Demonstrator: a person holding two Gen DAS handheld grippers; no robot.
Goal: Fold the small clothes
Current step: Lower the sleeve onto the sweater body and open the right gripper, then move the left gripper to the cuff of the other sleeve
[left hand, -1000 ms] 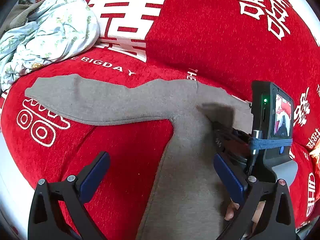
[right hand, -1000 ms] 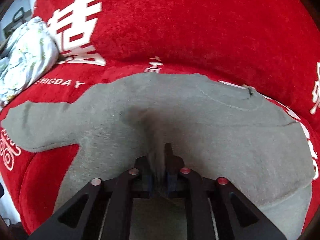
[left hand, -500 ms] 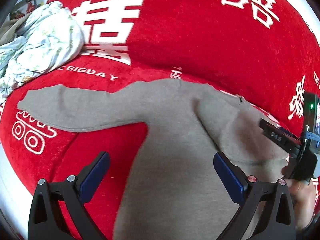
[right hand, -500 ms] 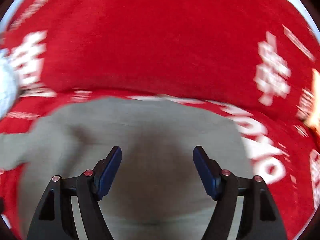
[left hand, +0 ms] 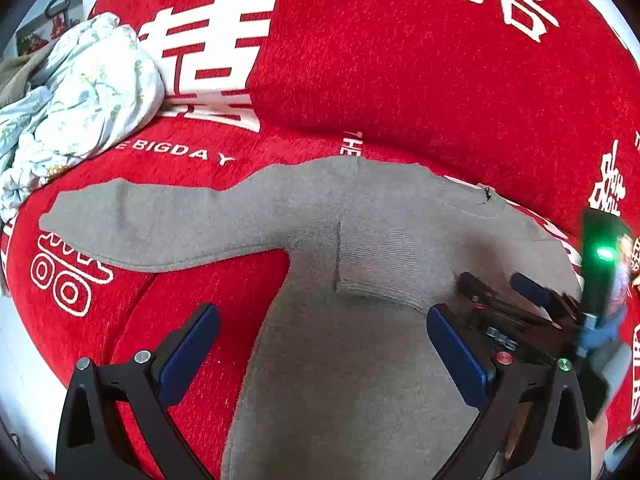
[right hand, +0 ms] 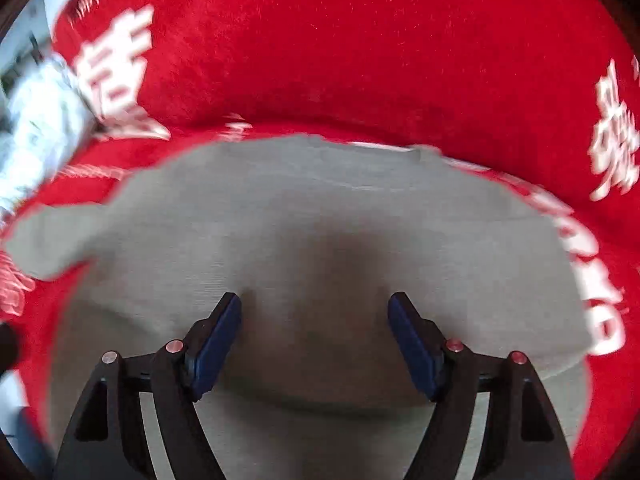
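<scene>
right gripper [right hand: 316, 340] has just let go of the folded-in sleeve [left hand: 376, 264]; a second ago its pads were pinched on that cloth, now the jaws are spread and empty above the grey sweater [left hand: 352, 380]. the sleeve stays lying across the chest. left gripper [left hand: 320, 352] is spread too, holding nothing. sweater lies flat on the red blanket [left hand: 400, 80], other sleeve [left hand: 160, 220] out to the left. probably that one gets folded next.
</scene>
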